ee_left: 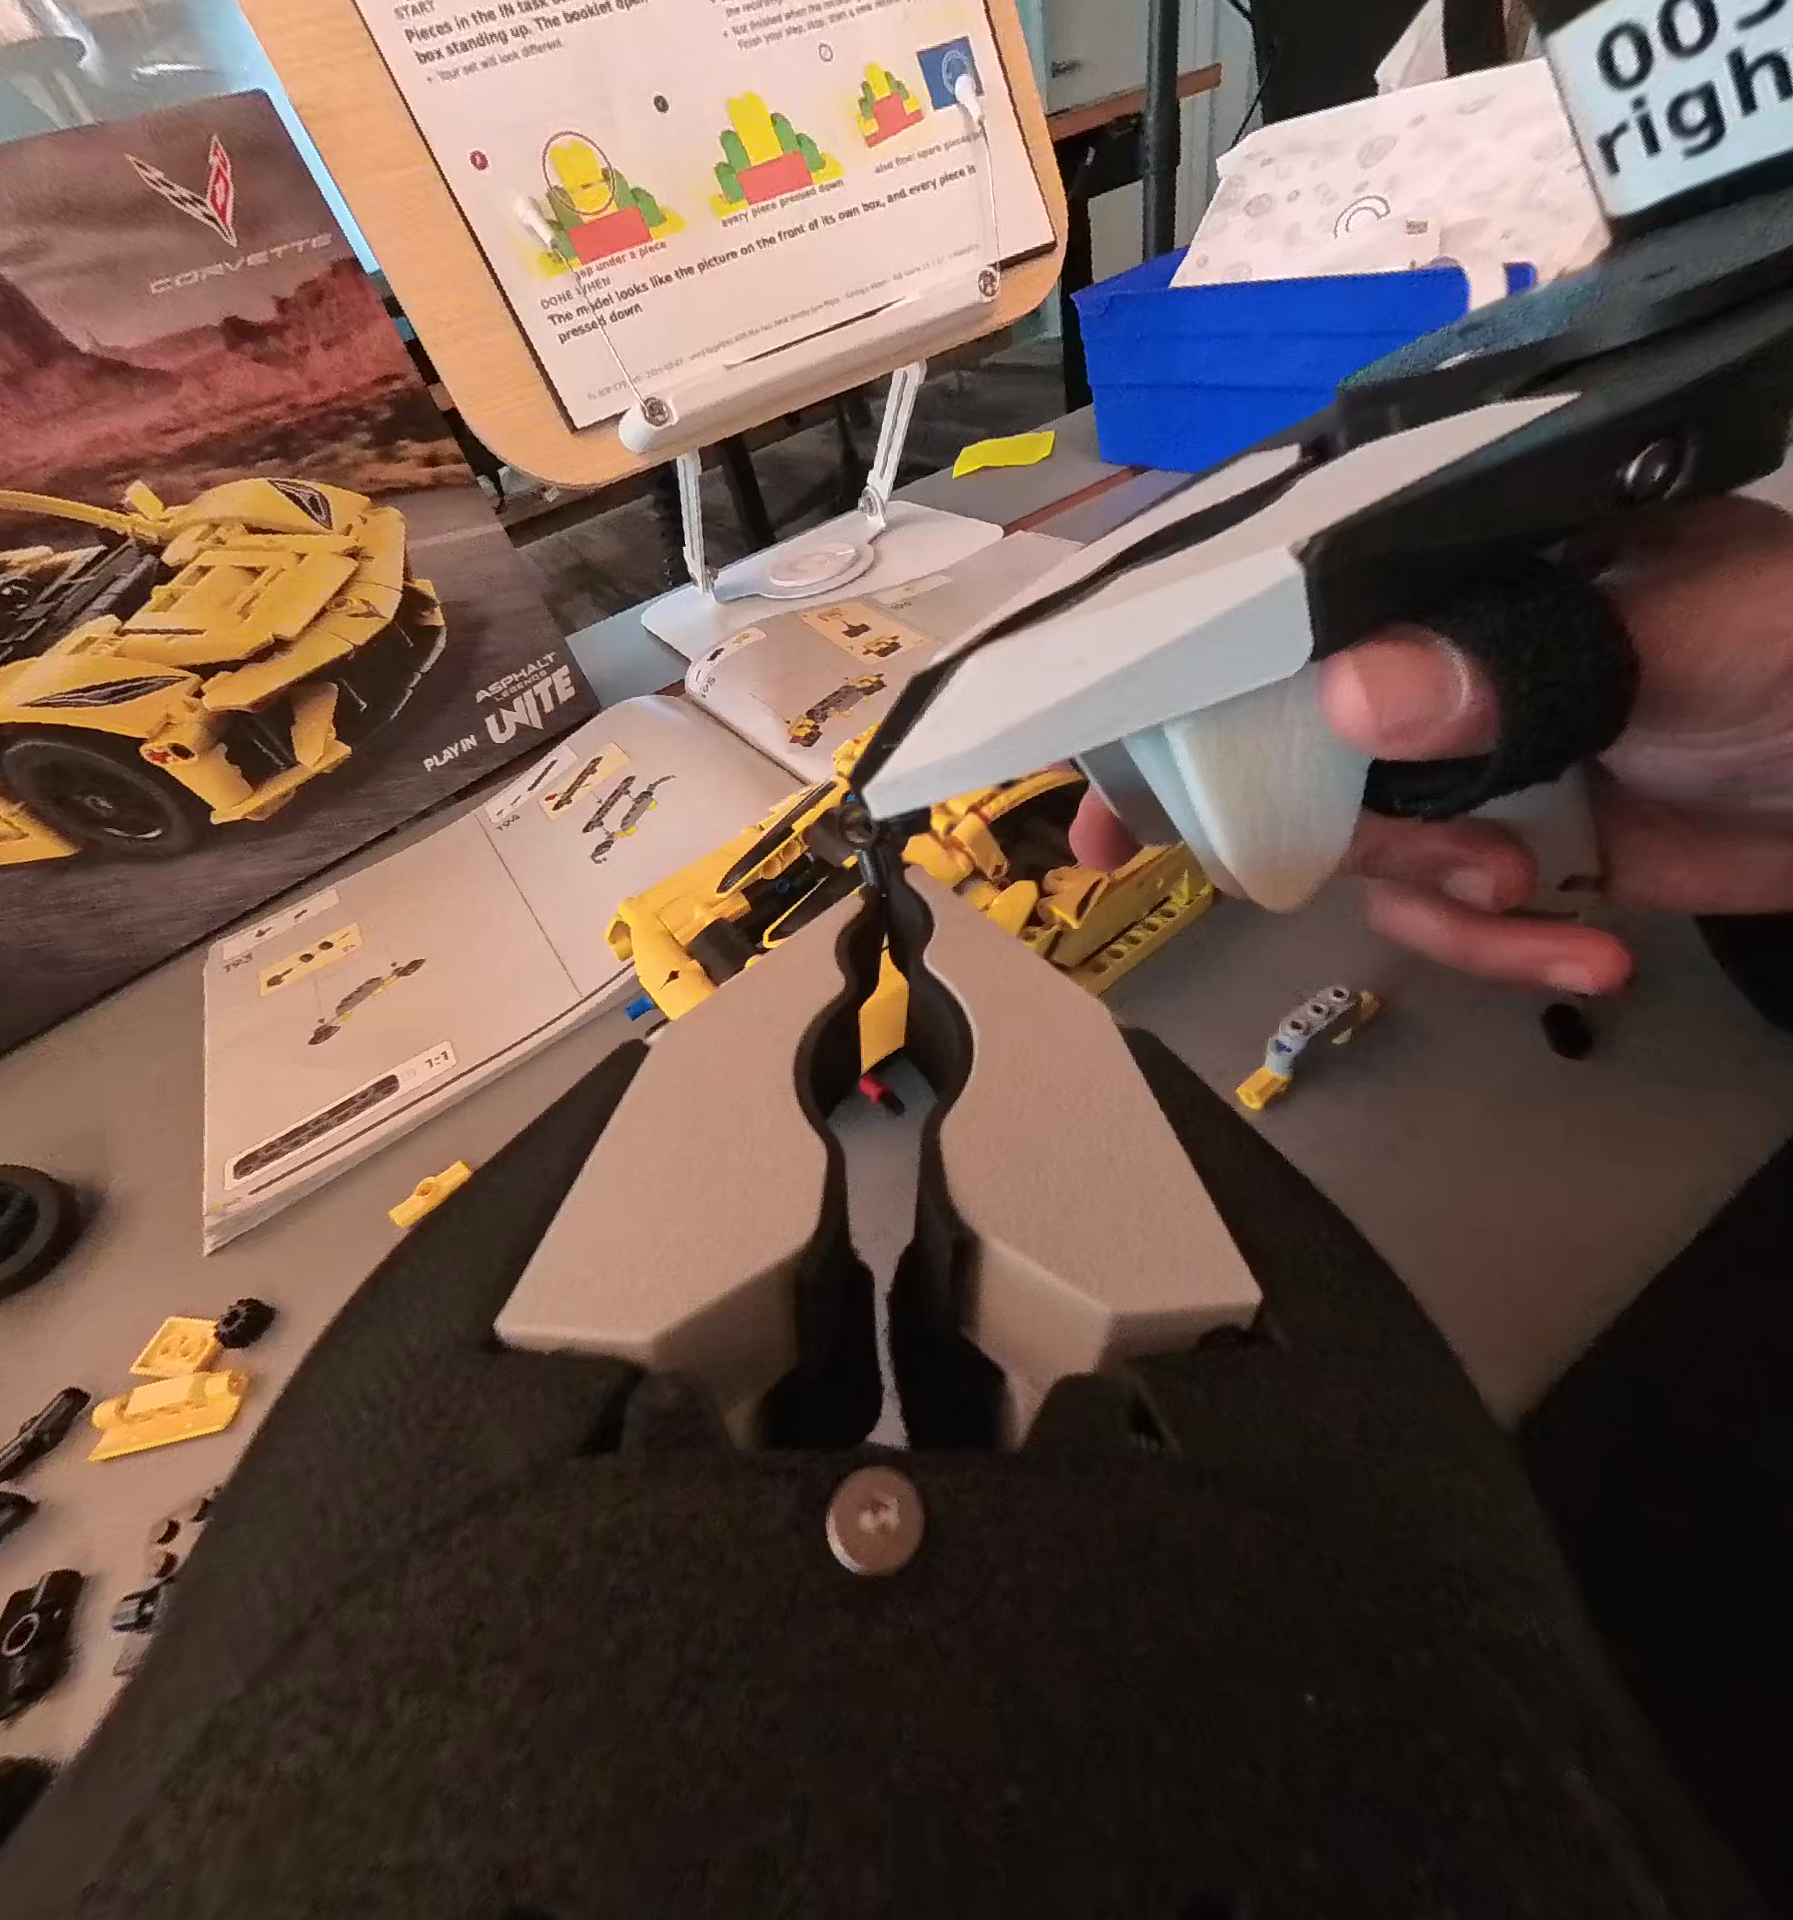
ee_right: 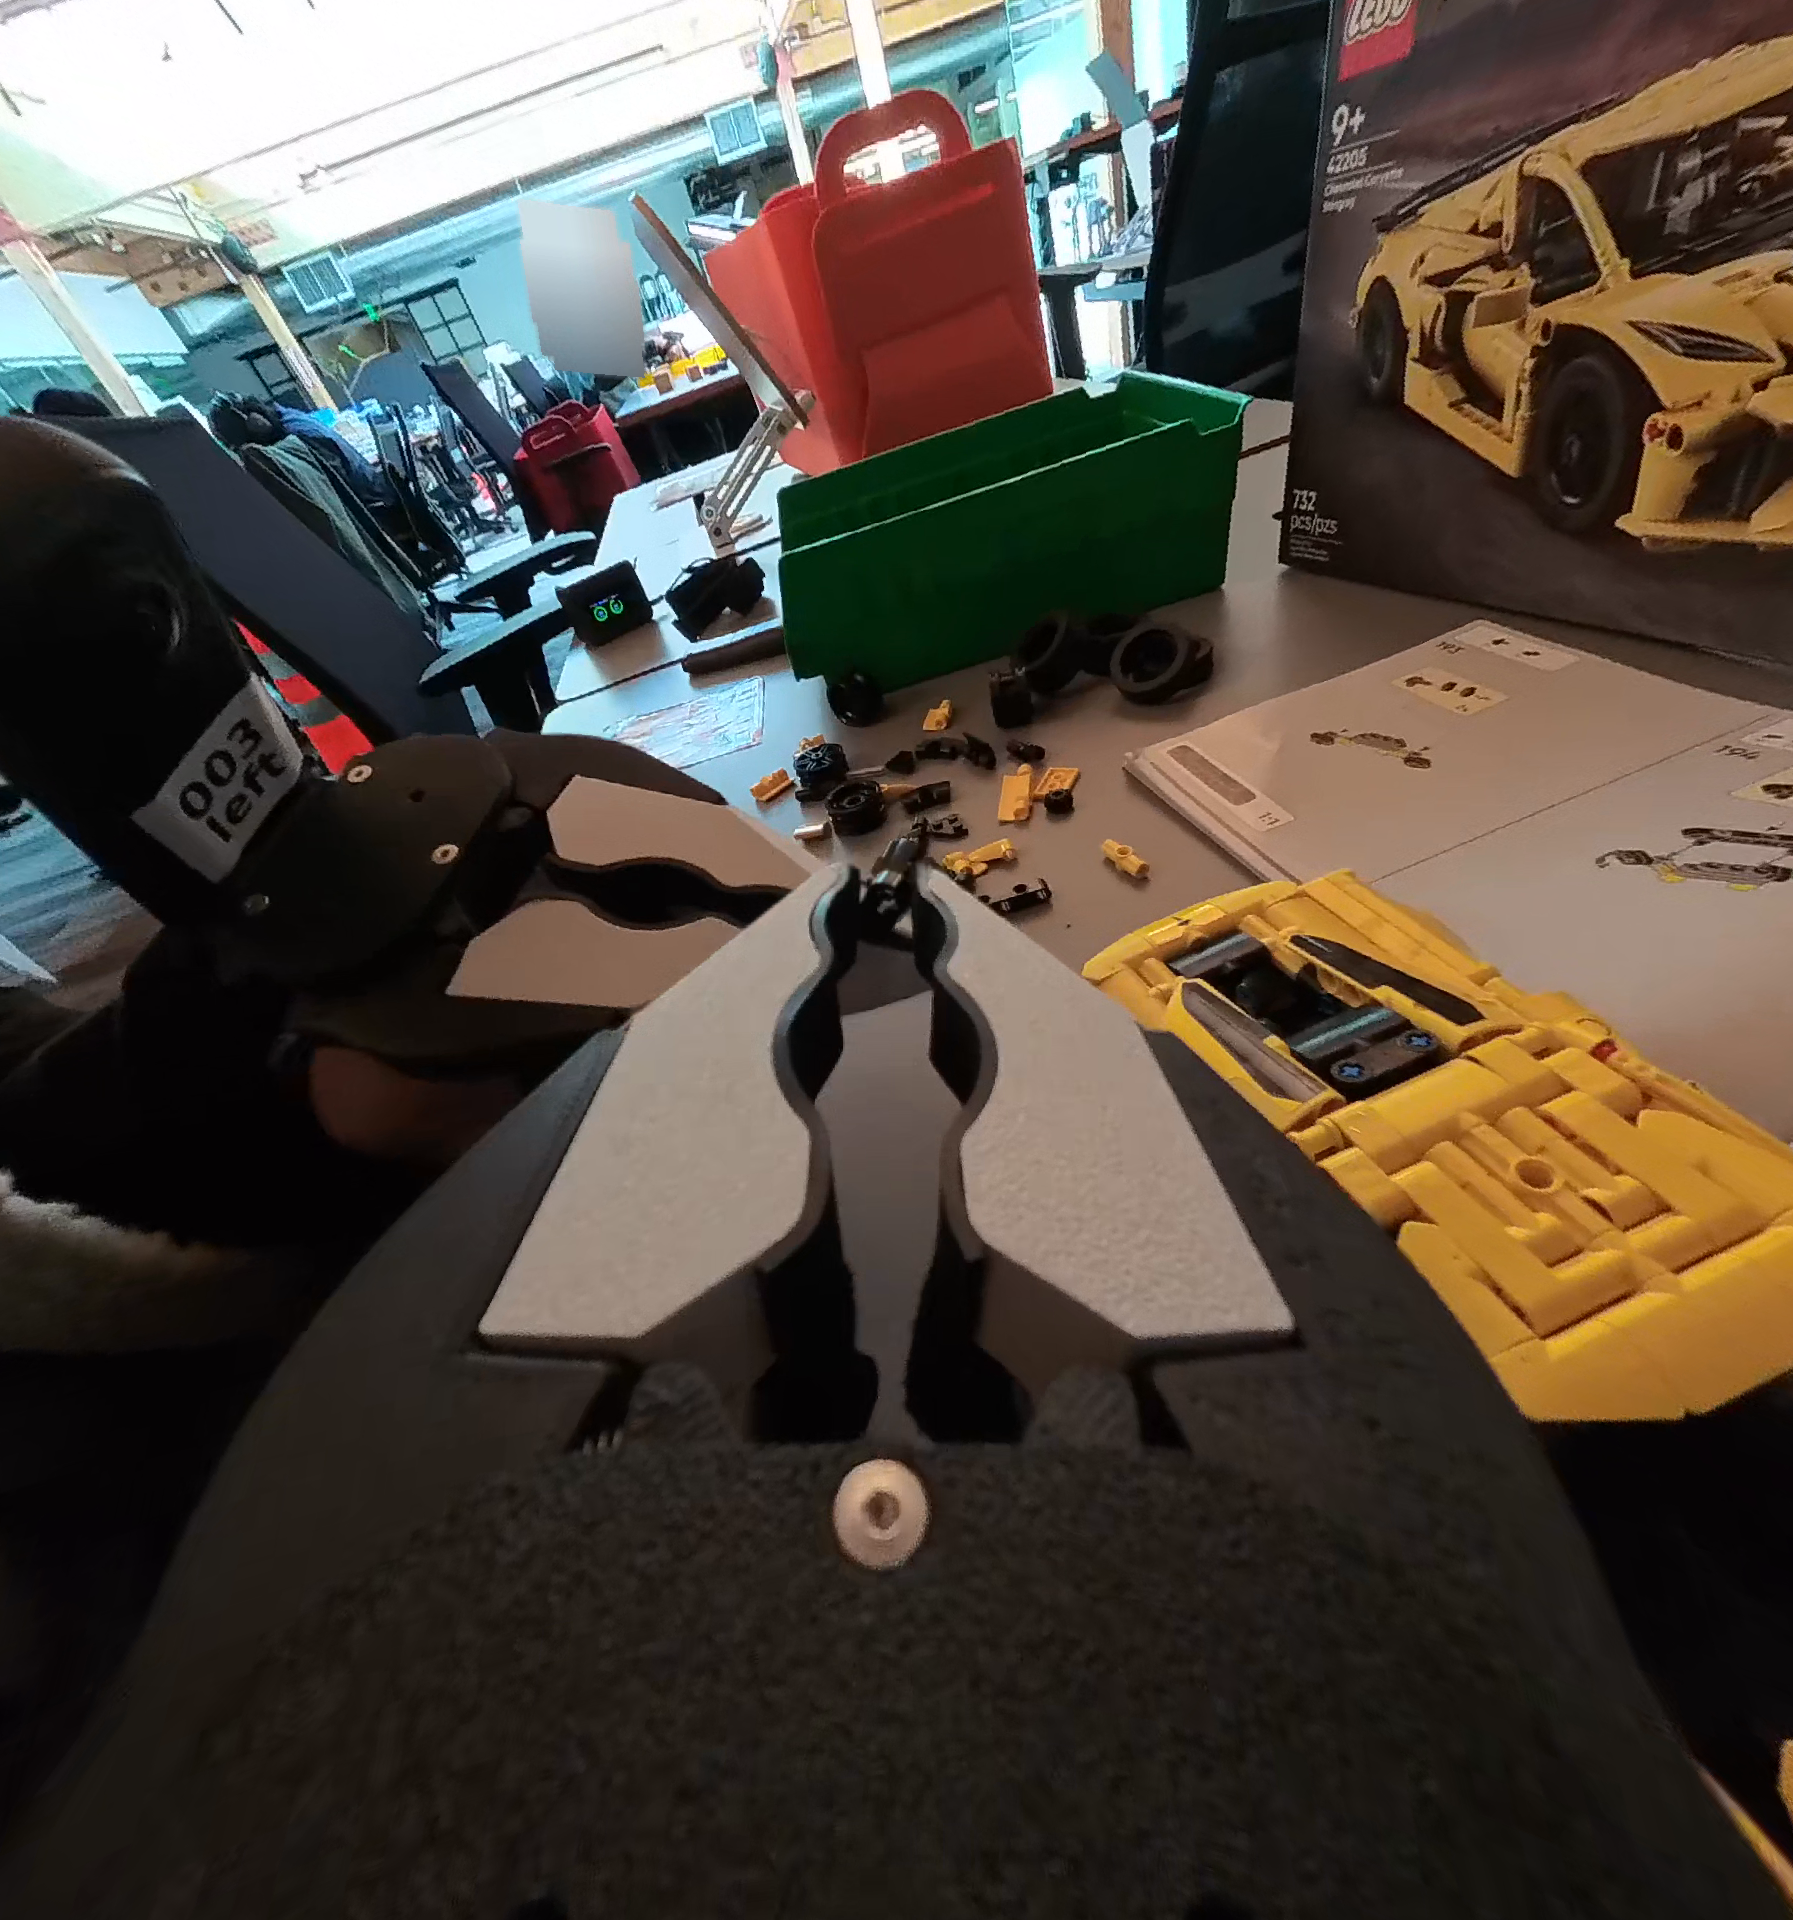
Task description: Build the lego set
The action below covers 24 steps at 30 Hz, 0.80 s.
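Note:
My left gripper (ee_left: 887, 899) and my right gripper (ee_right: 887, 883) meet tip to tip above the grey table. Each is shut on a small black piece (ee_left: 856, 831), which also shows in the right wrist view (ee_right: 894, 862). In the left wrist view the right gripper (ee_left: 864, 805) comes in from the right, held by a hand. In the right wrist view the left gripper's fingers (ee_right: 653, 821) come in from the left, their tips hidden. The partly built yellow car (ee_left: 1110, 904) lies just behind the tips and also shows in the right wrist view (ee_right: 1494, 1143).
The open instruction booklet (ee_left: 404, 997) and the set's box (ee_left: 144, 623) lie to the left. Loose yellow and black pieces (ee_right: 923, 790) and tyres (ee_right: 1131, 649) sit before a green bin (ee_right: 996, 540). A blue bin (ee_left: 1266, 364), a page stand (ee_left: 715, 208) and a small grey-yellow assembly (ee_left: 1307, 1039) are nearby. Left and right tips are no more than a few centimetres apart.

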{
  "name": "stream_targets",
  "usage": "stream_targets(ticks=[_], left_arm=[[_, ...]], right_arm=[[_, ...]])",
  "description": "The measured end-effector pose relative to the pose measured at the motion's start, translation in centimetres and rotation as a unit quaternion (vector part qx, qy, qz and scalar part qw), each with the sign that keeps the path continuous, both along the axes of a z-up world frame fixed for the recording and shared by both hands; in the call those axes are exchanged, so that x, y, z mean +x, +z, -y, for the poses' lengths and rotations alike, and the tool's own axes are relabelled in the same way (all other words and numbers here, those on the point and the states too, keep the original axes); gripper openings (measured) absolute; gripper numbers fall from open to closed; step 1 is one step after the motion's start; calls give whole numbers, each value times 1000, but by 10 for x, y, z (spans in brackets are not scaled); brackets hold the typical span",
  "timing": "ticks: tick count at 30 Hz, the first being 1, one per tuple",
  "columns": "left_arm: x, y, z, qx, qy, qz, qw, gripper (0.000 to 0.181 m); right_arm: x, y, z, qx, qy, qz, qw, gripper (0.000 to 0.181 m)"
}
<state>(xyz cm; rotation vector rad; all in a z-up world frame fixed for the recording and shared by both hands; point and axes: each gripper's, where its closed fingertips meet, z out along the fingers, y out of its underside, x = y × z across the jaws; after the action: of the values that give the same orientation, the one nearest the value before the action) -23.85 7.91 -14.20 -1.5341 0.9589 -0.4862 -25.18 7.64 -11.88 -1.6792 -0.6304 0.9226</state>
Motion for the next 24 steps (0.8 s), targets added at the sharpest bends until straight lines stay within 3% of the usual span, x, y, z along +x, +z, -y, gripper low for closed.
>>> stream_targets(ticks=[7,11,14,17,20,24], left_arm=[[-2,4,-4,17,19,5,1000,2],[-4,7,-6,20,28,13,999,17],[-1,9,-2,54,21,-2,998,4],[-1,10,-1,77,18,-18,997,3],[0,13,4,65,-8,0,998,3],[7,25,24,23,-93,74,993,3]], right_arm=[[1,0,-1,-17,3,-16,1000,6],[2,-3,-2,-16,-5,0,1000,5],[1,-1,-1,-19,1,-7,1000,6],[2,-1,1,-28,13,-13,999,6],[3,5,7,-24,49,-31,998,7],[11,22,24,-40,147,-109,982,24]])
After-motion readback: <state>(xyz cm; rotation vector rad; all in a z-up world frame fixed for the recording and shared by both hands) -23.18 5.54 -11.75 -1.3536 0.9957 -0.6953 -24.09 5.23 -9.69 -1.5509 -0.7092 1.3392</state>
